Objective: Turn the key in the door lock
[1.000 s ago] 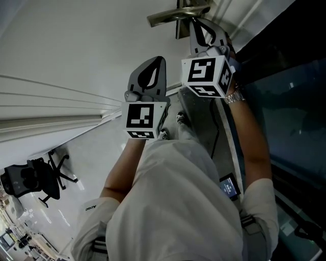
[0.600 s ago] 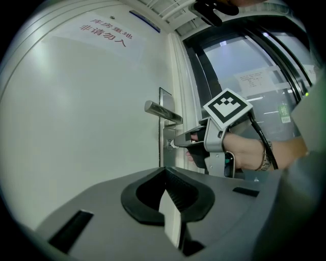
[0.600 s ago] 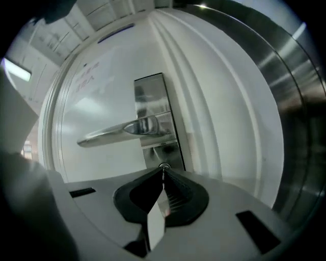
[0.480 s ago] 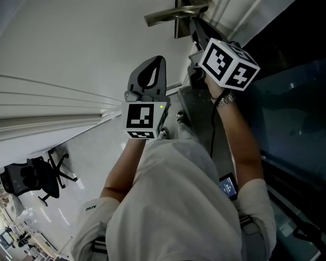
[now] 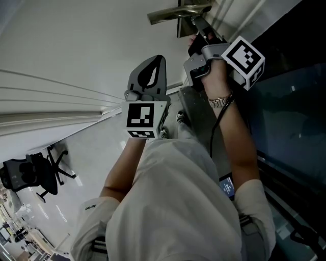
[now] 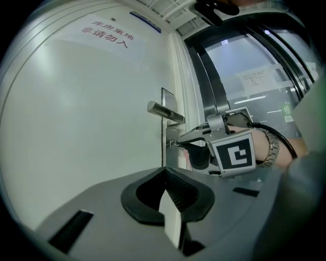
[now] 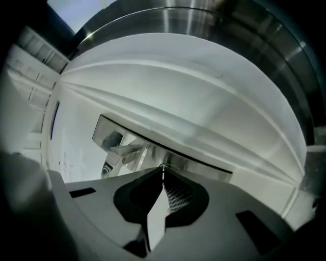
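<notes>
Seen from the head view, the right tool point(image 5: 197, 24) reaches level to the lock below the brushed metal lever handle point(image 5: 178, 12) of the flat white door point(image 5: 76, 41), its marker cube rolled to one side and a metal wristwatch point(image 5: 220, 101) on the wrist behind it. That view hides the jaw tips; the right gripper view shows them clenched on the small metal key point(image 7: 163, 166), which sits at the upright steel lock plate point(image 6: 167, 127). The left gripper view gives the side aspect: the key stands in the plate just under the handle, with the right tool's tips on it. The left tool point(image 5: 155, 63) is held level and well apart from the lock, jaws pressed together with nothing between them. Only the left gripper view shows a paper notice with red print point(image 6: 104, 36) high on the door. Dark glass panels in a metal frame point(image 5: 290, 117) flank the door. Only the head view shows the pale glossy floor point(image 5: 91, 153) and a black swivel office chair point(image 5: 30, 176) far off.
</notes>
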The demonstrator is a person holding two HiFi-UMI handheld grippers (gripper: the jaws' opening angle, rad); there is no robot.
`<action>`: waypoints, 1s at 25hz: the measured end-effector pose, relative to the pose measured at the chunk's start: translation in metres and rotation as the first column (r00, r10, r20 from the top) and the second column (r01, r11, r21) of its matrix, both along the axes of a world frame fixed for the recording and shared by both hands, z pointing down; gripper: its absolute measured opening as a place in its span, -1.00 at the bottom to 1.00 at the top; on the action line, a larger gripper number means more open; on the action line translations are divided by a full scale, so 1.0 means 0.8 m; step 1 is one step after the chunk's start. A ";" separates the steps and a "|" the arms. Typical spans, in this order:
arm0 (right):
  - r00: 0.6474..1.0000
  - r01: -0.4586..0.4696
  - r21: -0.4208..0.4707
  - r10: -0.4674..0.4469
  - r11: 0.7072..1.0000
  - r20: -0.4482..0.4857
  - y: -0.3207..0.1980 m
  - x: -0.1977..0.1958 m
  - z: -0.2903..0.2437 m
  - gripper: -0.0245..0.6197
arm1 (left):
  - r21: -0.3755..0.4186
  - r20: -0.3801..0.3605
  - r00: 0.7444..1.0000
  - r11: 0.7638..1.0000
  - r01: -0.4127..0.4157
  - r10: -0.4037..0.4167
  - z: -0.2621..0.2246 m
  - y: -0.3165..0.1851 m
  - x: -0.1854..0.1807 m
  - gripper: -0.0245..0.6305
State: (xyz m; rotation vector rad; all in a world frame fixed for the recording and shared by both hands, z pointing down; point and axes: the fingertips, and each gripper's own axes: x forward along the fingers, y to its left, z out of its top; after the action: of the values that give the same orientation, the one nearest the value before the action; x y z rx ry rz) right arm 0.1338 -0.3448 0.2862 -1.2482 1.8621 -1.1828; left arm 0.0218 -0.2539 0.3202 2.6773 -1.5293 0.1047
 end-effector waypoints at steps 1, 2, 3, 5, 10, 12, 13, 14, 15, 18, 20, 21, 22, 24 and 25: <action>0.998 0.006 -0.014 -0.005 1.000 0.057 0.000 0.001 0.001 -0.89 | 0.000 0.000 1.000 1.000 0.000 0.000 0.000 0.000 0.000 -0.90; 0.995 0.016 -0.024 -0.013 1.000 0.103 -0.001 0.002 0.003 -0.89 | 0.001 0.000 1.000 1.000 0.000 0.000 -0.001 0.000 0.000 -0.90; 0.992 0.026 -0.027 -0.023 0.999 0.123 -0.001 0.002 0.003 -0.89 | 0.002 0.000 1.000 1.000 -0.001 0.001 -0.001 0.000 0.001 -0.90; 0.996 0.044 -0.007 -0.043 0.999 0.075 -0.001 0.001 0.001 -0.89 | 0.003 0.002 1.000 1.000 -0.001 0.001 -0.001 0.001 0.001 -0.90; 0.994 0.064 0.061 -0.059 0.996 -0.093 0.001 0.006 -0.008 -0.57 | 0.000 0.008 1.000 1.000 -0.003 0.003 0.000 0.001 0.002 -0.90; 0.972 0.087 0.085 -0.066 0.993 -0.225 0.002 0.007 -0.010 -0.50 | 0.000 0.009 1.000 1.000 -0.005 0.005 0.001 0.001 0.002 -0.90; 0.944 0.098 0.103 -0.059 0.990 -0.325 0.003 0.008 -0.011 -0.49 | 0.000 0.009 1.000 1.000 -0.005 0.005 0.001 0.001 0.002 -0.90; 0.901 0.109 0.124 -0.046 0.986 -0.432 0.004 0.008 -0.013 -0.48 | -0.001 0.009 1.000 1.000 -0.005 0.005 0.001 0.000 0.002 -0.90; 0.847 0.127 0.141 -0.033 0.982 -0.531 0.006 0.007 -0.015 -0.46 | -0.001 0.009 1.000 1.000 -0.005 0.005 0.001 0.000 0.002 -0.90; 0.668 0.208 0.149 -0.030 0.967 -0.743 0.012 -0.006 -0.016 -0.41 | -0.004 0.009 1.000 1.000 -0.007 0.007 0.003 -0.002 0.003 -0.90; 0.518 0.253 0.143 -0.009 0.957 -0.855 0.015 -0.014 -0.014 -0.41 | -0.003 0.009 1.000 1.000 -0.010 0.010 0.003 -0.002 0.004 -0.90; 0.422 0.268 0.142 0.017 0.953 -0.907 0.016 -0.017 -0.013 -0.41 | -0.001 0.009 1.000 1.000 -0.012 0.012 0.002 -0.002 0.005 -0.90; 0.317 0.278 0.144 0.051 0.950 -0.947 0.017 -0.020 -0.013 -0.41 | 0.000 0.009 1.000 1.000 -0.014 0.014 0.002 -0.002 0.006 -0.90; 0.121 0.288 0.153 0.122 0.945 -0.985 0.019 -0.025 -0.012 -0.41 | 0.001 0.009 1.000 1.000 -0.016 0.016 0.001 -0.003 0.007 -0.90; 0.040 0.288 0.156 0.150 0.945 -0.988 0.020 -0.027 -0.012 -0.41 | 0.001 0.010 1.000 1.000 -0.016 0.016 0.001 -0.003 0.007 -0.90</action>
State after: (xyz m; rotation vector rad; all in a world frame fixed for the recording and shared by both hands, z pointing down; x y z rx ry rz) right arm 0.1125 -0.3290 0.2767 -2.0483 2.9192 0.3976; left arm 0.0271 -0.2562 0.3210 2.6944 -1.5112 0.1184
